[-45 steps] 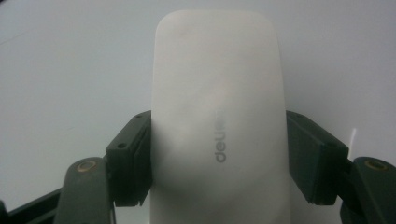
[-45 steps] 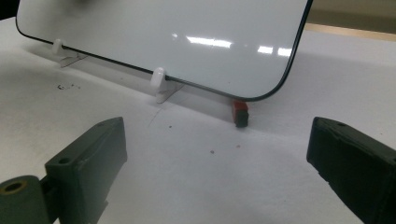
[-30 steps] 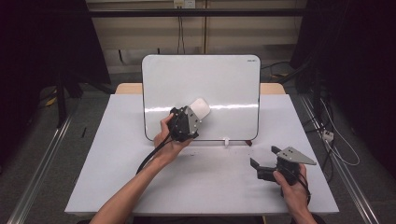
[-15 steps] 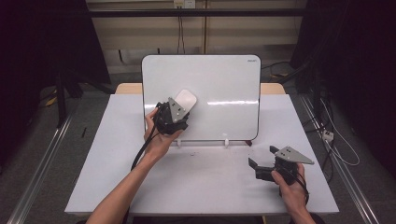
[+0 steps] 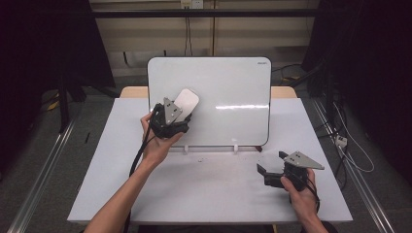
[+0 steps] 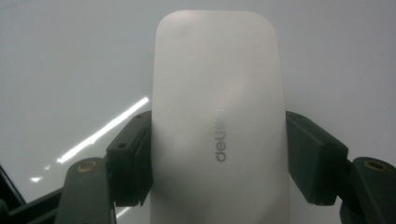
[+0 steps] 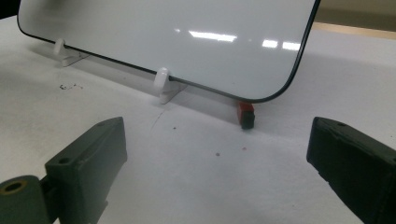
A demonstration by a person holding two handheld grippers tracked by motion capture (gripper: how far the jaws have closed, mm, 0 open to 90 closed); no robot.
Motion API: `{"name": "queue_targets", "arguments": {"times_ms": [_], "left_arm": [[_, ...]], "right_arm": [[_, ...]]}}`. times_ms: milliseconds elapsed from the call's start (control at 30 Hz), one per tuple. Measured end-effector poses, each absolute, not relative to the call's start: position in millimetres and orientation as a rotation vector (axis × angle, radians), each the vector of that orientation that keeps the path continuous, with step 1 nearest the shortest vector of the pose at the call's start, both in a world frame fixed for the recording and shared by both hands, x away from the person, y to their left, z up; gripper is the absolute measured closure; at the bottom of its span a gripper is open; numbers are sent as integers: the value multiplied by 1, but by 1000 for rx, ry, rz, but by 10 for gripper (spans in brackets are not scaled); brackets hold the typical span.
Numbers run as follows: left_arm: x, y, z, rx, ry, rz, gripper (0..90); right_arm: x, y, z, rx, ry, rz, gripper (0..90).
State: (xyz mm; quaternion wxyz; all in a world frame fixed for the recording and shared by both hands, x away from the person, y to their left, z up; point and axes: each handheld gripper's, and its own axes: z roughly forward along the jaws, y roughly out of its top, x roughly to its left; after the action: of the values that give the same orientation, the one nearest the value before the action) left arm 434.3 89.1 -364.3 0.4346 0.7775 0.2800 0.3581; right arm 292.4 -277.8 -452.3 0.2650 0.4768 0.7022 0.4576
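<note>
High view: whiteboard (image 5: pixel 228 104) propped upright on white clip stands at centre frame, on a white table (image 5: pixel 107 184). Left gripper (image 5: pixel 182 114), left of centre, jaws clamped on a white eraser (image 5: pixel 187 101) held against the board's left part. Right gripper (image 5: pixel 273 162), lower right, resting on the table, jaws wide apart, nothing between them.

Left gripper view: eraser (image 6: pixel 219 121) at centre frame, pinched on both sides by the black jaws, board surface behind.

Right gripper view: board's lower edge (image 7: pixel 187 42) across upper frame; small red-and-black item (image 7: pixel 246 115) under its corner; jaws spread, empty.
</note>
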Motion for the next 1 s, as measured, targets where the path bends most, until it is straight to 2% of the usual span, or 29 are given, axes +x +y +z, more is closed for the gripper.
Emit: {"name": "queue_targets", "arguments": {"times_ms": [333, 1000], "left_arm": [[428, 87, -361, 1938, 665, 881, 313], [420, 97, -351, 1937, 703, 840, 313]], "right_arm": [[291, -280, -452, 1281, 1893, 1245, 52], [291, -281, -451, 1288, 1886, 1252, 50]]}}
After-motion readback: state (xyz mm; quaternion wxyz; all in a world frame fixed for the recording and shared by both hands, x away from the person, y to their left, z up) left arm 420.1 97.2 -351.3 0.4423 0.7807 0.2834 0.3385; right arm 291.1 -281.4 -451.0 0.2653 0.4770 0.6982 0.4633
